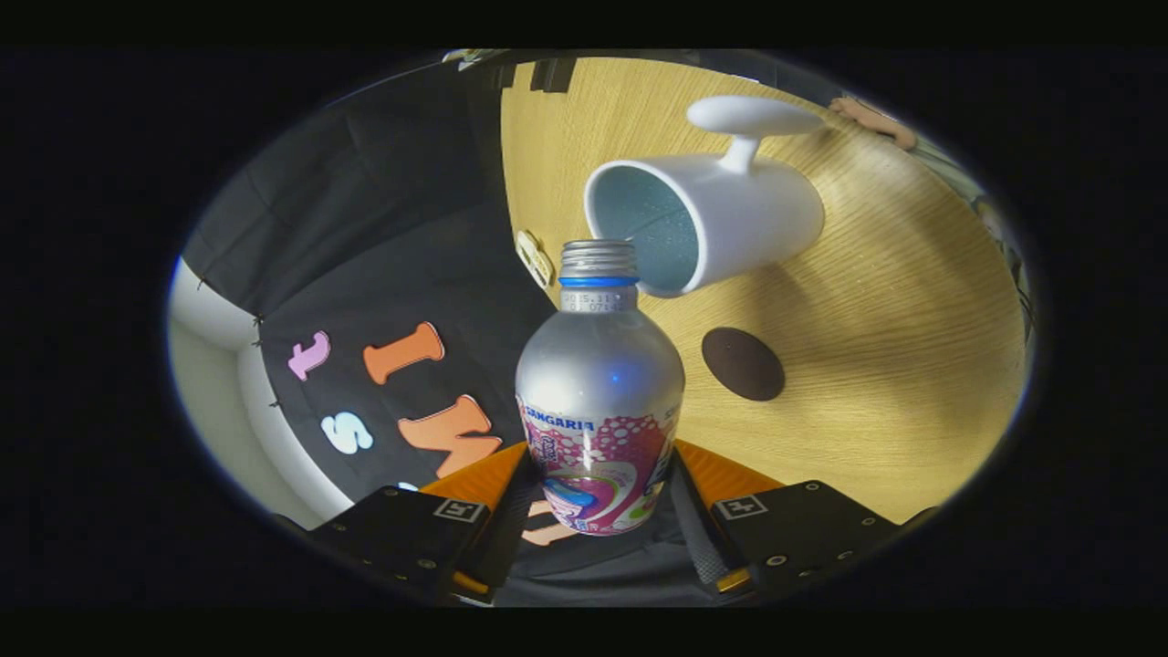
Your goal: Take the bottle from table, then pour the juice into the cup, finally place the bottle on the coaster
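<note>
The jaws clamp the bottle (599,401) by its lower body, tipped so its open neck meets the cup (703,224) rim at 1 o'clock for pouring. The coaster (742,363) waits on the counter (912,365) at 3 o'clock.

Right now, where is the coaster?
In the gripper view, the dark round coaster lies flat on the wooden table, beyond the fingers, just beside the held bottle and near the white cup.
</note>
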A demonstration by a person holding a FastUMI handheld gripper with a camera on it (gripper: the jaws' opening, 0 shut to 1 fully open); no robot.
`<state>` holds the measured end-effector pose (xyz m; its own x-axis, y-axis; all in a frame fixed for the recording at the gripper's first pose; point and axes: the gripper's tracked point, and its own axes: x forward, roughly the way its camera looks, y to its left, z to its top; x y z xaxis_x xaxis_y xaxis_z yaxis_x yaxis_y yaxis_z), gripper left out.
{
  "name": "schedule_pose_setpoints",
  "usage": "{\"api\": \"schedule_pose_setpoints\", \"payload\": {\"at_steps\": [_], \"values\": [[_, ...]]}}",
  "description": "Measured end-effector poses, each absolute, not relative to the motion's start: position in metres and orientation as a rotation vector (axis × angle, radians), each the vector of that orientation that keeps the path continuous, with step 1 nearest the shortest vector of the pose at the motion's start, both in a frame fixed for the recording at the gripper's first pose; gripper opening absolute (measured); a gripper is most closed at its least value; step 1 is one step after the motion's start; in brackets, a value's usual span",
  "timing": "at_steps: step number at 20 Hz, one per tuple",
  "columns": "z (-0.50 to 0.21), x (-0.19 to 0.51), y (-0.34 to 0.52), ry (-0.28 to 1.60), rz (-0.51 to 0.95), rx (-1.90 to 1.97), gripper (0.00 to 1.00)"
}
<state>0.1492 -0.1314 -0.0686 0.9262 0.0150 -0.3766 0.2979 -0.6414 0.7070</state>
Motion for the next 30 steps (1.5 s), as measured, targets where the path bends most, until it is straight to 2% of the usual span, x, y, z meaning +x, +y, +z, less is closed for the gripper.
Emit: {"api": "schedule_pose_setpoints", "payload": {"at_steps": [30], "values": [[-0.0577,0.1534,-0.1402,0.175,-0.453,2.366,0.76]]}}
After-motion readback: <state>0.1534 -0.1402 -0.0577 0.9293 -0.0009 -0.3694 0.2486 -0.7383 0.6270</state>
